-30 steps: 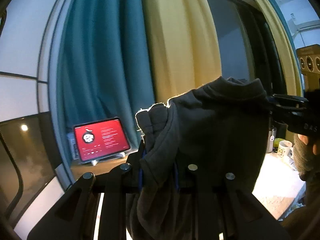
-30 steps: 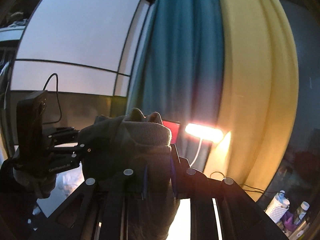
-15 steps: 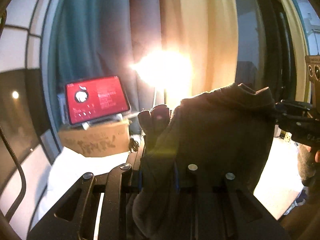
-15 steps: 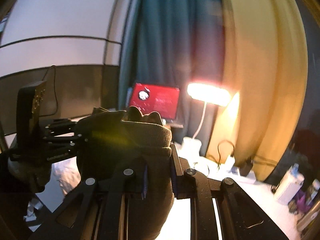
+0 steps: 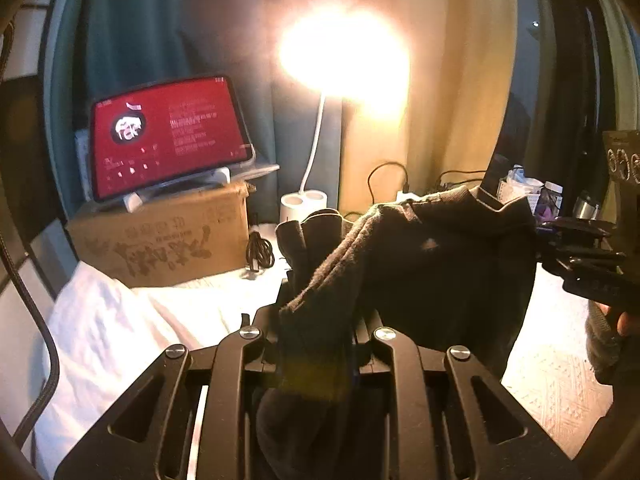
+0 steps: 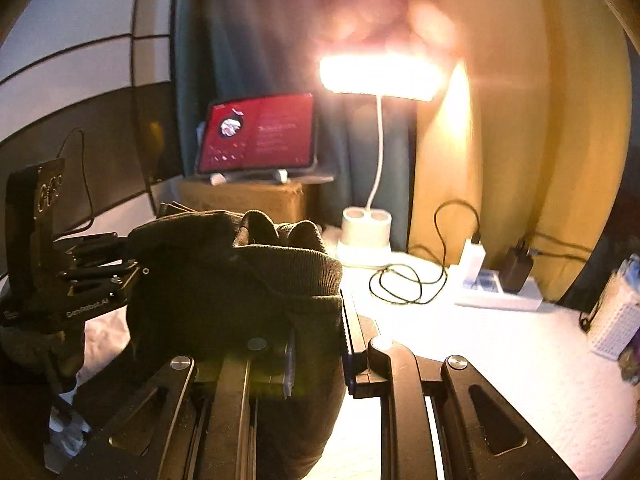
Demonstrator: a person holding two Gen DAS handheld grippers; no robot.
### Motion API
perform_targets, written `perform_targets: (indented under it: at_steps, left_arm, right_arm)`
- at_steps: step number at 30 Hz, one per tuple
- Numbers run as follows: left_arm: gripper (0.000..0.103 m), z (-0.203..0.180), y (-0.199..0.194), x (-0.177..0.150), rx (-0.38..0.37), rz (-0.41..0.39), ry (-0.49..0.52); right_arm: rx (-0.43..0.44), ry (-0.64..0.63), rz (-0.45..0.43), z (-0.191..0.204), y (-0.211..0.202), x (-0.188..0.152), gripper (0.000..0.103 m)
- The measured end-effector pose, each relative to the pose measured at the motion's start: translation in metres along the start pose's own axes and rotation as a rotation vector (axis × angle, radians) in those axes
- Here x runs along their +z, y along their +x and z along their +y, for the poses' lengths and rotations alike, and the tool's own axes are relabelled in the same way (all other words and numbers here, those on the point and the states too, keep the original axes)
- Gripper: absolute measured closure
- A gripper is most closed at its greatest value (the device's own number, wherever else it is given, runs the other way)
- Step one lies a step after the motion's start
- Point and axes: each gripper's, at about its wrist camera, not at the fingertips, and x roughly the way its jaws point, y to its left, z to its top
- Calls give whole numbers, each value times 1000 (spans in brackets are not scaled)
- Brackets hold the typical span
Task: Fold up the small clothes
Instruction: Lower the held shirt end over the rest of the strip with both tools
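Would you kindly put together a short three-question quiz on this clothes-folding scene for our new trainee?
1. True or false: both the left gripper and the right gripper are shut on the dark garment.
2. What does the tablet with the red screen stand on? A) cardboard box B) power strip C) lamp
3. Fill in: the lamp is switched ____.

Key: 1 true; 2 A; 3 on.

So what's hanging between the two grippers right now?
The dark garment spans the stretch, pinched at one end in the left gripper and at the other in the right gripper. The left wrist view shows it best; nothing else lies between them.
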Motion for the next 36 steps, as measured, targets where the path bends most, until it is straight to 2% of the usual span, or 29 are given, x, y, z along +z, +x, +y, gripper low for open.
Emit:
perform_targets:
  at_steps: [16,26,36]
  left_arm:
    - [82,15,75,-11,-20,154,-29]
    - [82,21,103,-24,-14,232,-47]
    - [80,26,126,-34,24,297,-52]
  right_arm:
    - [38,101,125,-41,88,-15,85]
    - [55,136,201,-56,129,-33,85]
    - [72,165,264,-67,160,-46,85]
